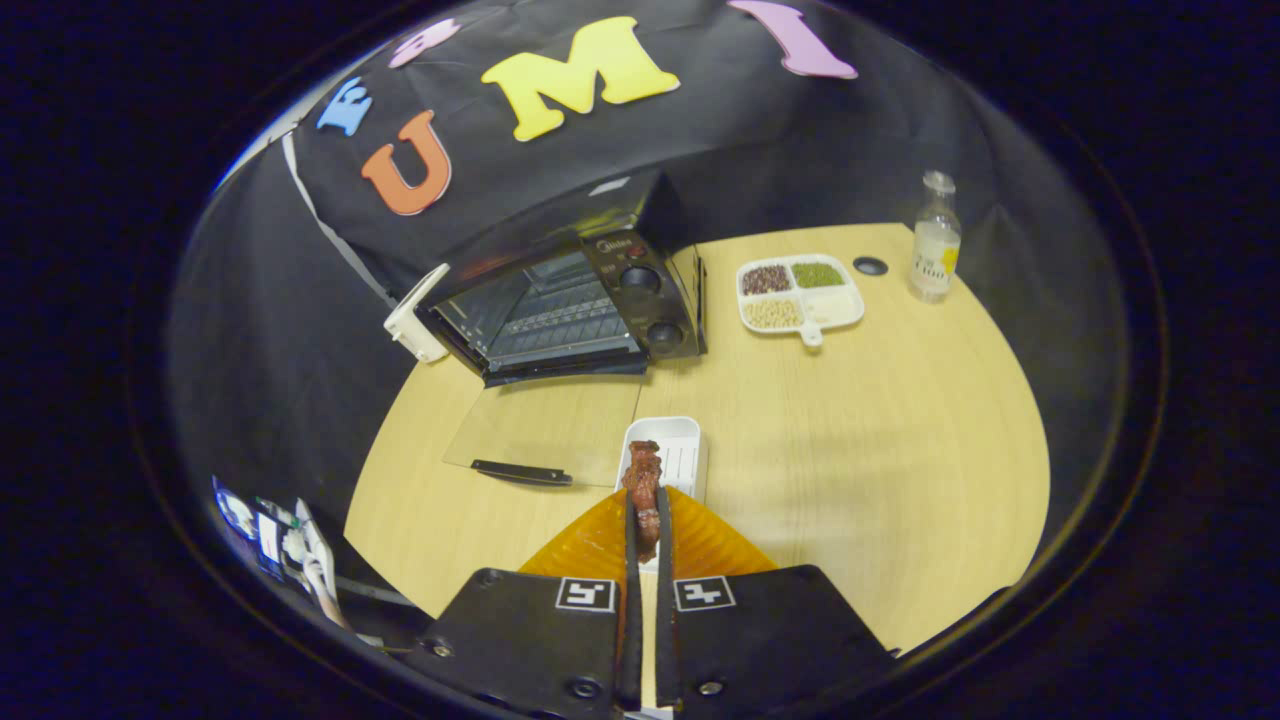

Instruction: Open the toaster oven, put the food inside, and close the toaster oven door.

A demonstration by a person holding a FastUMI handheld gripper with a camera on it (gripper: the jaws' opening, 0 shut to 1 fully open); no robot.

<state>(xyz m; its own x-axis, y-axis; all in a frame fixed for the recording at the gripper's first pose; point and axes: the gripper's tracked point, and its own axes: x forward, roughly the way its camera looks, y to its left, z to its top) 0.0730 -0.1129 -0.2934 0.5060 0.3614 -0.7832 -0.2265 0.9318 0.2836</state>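
Handheld two-finger gripper (647,520), bottom centre of the frame, had its jaws drawn narrow and pinched on a reddish-brown piece of cooked meat (642,482), both fingers pressing its sides. The meat stuck out past the fingertips, over a small white rectangular tray (684,450) just ahead of them; whether it was lifted clear of the tray couldn't be told from this angle. The grip sat low on the piece, prob. so the free end could go into the oven first.

Above centre-left stood the black toaster oven (590,300) w/ two round knobs (652,308) down its right side. Its glass door (545,428) lay dropped flat toward the gripper, black bar handle (521,472) at the near edge, wire rack showing inside. So the opening step looked done; loading was the step in hand, closing left to do.

The door lay betw. gripper and cavity, just left of the tray, so the meat would likely need carrying over the glass to reach the rack.

Upper right of the frame, well apart from the work: a white four-section dish of beans and grains (800,293) and a clear glass bottle (935,240), all on the round pale wooden table (880,450).
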